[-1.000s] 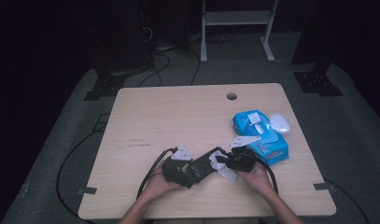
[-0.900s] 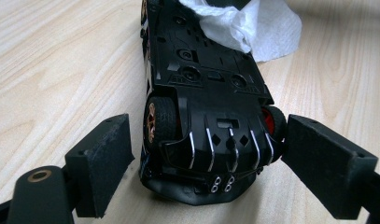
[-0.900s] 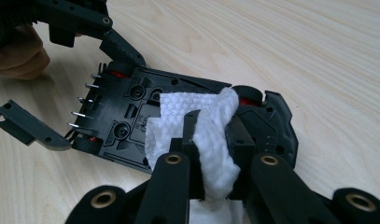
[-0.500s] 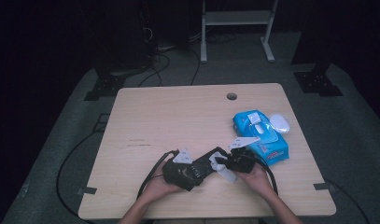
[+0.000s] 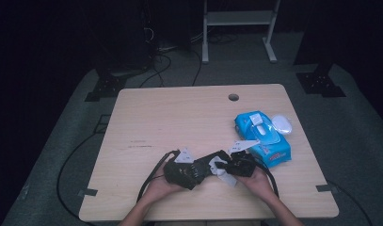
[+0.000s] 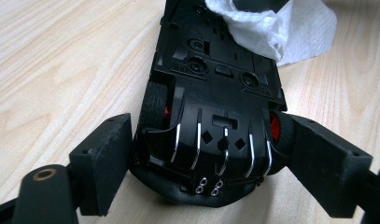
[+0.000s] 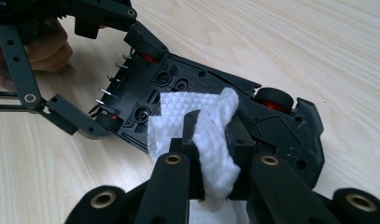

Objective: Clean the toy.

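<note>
Jaws of your left gripper stand wide about the rear end of the black toy car, one pad against each flank at the red-hubbed wheels; they have just been closing a little, with the car between them. The car lies upside down, its underside facing up, chrome strips and screw bosses showing. Your right gripper is clamped tight on a folded white wipe, the cloth pinched between the jaws and pressed on the car's underside near its middle. In the high view both grippers meet at the near edge of the wooden table, left gripper to the left, right gripper to the right, the car between them and the wipe at its right end. A blue pack of wipes lies just beyond your right hand, its lid flap open, toward the right edge. A round hole sits near the far edge.
</note>
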Tool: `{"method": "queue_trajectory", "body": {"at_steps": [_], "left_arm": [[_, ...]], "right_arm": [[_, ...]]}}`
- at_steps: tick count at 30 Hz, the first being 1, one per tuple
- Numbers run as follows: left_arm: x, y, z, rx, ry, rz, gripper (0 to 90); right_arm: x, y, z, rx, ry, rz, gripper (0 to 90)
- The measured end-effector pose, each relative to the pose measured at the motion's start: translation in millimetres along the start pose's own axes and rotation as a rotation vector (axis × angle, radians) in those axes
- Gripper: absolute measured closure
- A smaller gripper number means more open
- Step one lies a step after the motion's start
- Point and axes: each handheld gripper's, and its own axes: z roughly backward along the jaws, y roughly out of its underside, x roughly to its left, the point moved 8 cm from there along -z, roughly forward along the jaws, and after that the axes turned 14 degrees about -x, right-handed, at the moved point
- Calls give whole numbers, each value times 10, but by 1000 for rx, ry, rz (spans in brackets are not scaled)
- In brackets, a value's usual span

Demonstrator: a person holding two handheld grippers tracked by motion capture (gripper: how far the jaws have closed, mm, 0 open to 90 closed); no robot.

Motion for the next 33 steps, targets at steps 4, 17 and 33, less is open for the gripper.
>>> {"method": "queue_trajectory", "body": {"at_steps": [4, 17, 33], "left_arm": [[0, 3, 2, 3, 4, -8, 184], [81, 20, 32, -10, -15, 11, 185], [92, 1, 33, -25, -8, 20, 188]], "right_arm": [[53, -56, -25, -9, -7, 25, 810], [40, -207, -137, 3, 6, 72, 804], [51, -386, 145, -70, 20, 66, 806]]}}
